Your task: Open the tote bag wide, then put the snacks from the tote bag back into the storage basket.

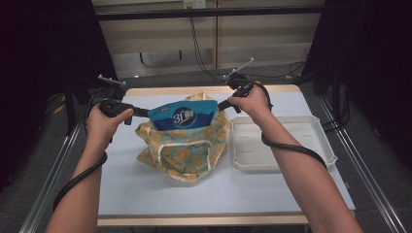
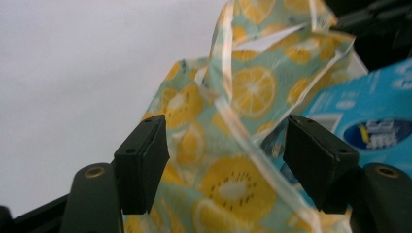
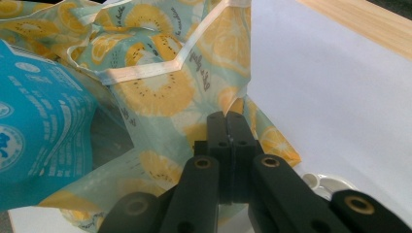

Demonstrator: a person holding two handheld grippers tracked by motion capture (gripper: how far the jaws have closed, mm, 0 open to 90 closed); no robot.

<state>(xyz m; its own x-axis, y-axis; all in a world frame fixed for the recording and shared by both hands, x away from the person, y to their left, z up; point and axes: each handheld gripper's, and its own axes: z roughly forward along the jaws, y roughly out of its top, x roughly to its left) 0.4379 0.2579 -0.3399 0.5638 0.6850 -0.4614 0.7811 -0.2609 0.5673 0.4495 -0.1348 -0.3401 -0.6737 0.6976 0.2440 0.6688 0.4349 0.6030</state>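
Now the left gripper (image 2: 226, 160) stands open astride the lemon-print bag's (image 1: 187, 145) left rim, the right gripper (image 3: 232, 131) pinches its right rim, blue pouch (image 1: 183, 115) upright inside mid-table.

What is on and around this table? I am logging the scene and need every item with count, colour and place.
bag: one, pale green with yellow citrus print, middle of the table, mouth up.
pouch: one, blue, standing in the bag with its top sticking out.
tray: one, white, on the table beside the bag, on the right tool's side.
table: one, white top with a wooden edge.
cables: black, hanging behind the table.
left tool: one, black, jaws apart with bag cloth between them, at the bag's left edge.
right tool: one, black, jaws closed on the bag's cloth at its right edge.
hands: two, one on each tool.
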